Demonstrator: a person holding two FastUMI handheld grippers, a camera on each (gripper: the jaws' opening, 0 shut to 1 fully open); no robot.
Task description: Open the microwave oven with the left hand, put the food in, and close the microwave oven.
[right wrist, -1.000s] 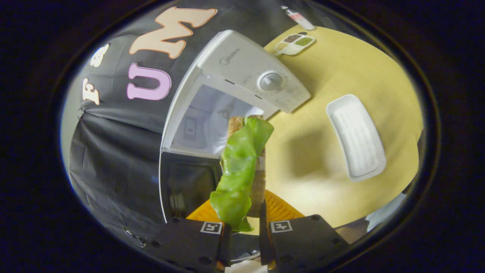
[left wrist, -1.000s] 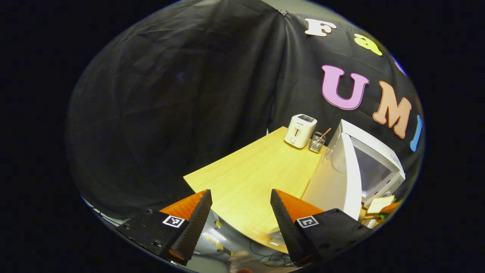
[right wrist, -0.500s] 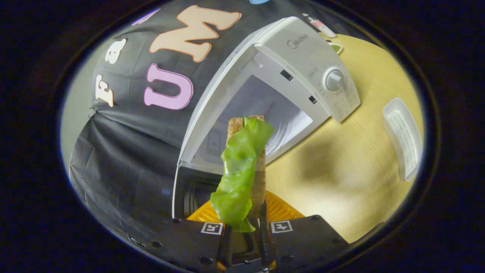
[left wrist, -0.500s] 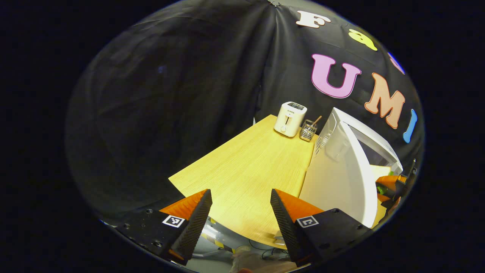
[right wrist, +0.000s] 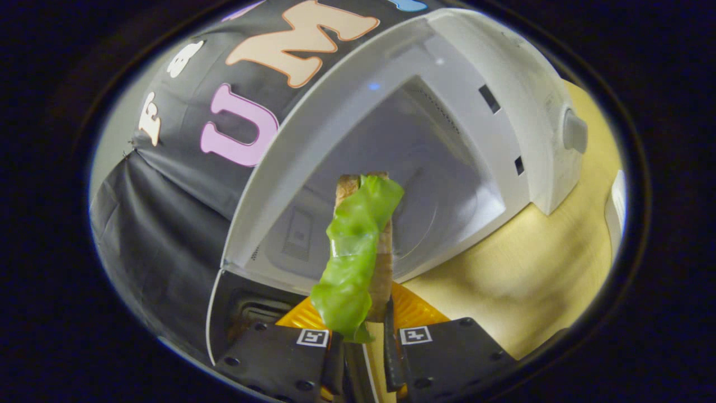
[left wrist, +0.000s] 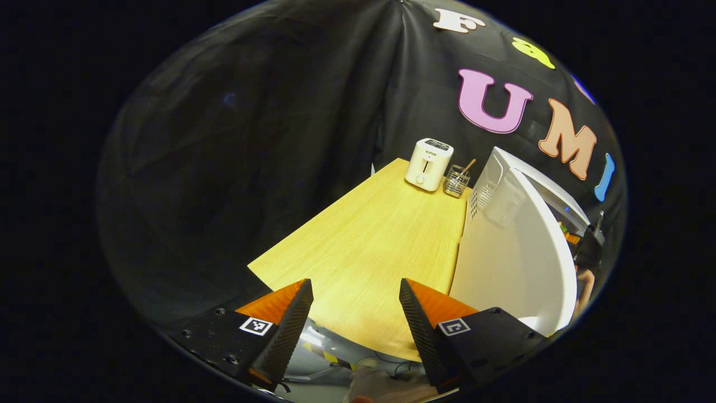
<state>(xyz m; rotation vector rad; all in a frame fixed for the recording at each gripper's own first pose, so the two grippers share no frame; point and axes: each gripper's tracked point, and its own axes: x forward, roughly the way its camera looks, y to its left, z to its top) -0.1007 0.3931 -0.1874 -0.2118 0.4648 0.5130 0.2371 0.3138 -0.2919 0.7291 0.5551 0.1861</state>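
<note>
Food: sandwich (right wrist: 358,246), a slice of bread with a floppy green lettuce leaf hanging down its front, held upright right in front of the open oven cavity, not yet inside as far as I can tell
Right gripper (right wrist: 363,324): jaws nearly closed and pinching the bottom of the sandwich from both sides, so it's got a proper hold
Microwave oven (right wrist: 447,112): white, sitting on the bench, mouth wide open in the right gripper view, inside looks bare, knob (right wrist: 575,131) on the control panel off to the right
Door (left wrist: 514,252): swung all the way out; in the left gripper view it's the big white slab on the right, edge-on towards the camera
Left gripper (left wrist: 356,313): jaws spread wide, nothing between them, hovering off the near edge of the bench and clear of the door
Bench (left wrist: 380,246): pale wood top
Back corner stuff: white toaster (left wrist: 429,164) with a little wire holder (left wrist: 456,182) just beside it, a stick poking out of that
Other bits: edge of a white tray (right wrist: 615,210) at the far right of the right gripper view
</note>
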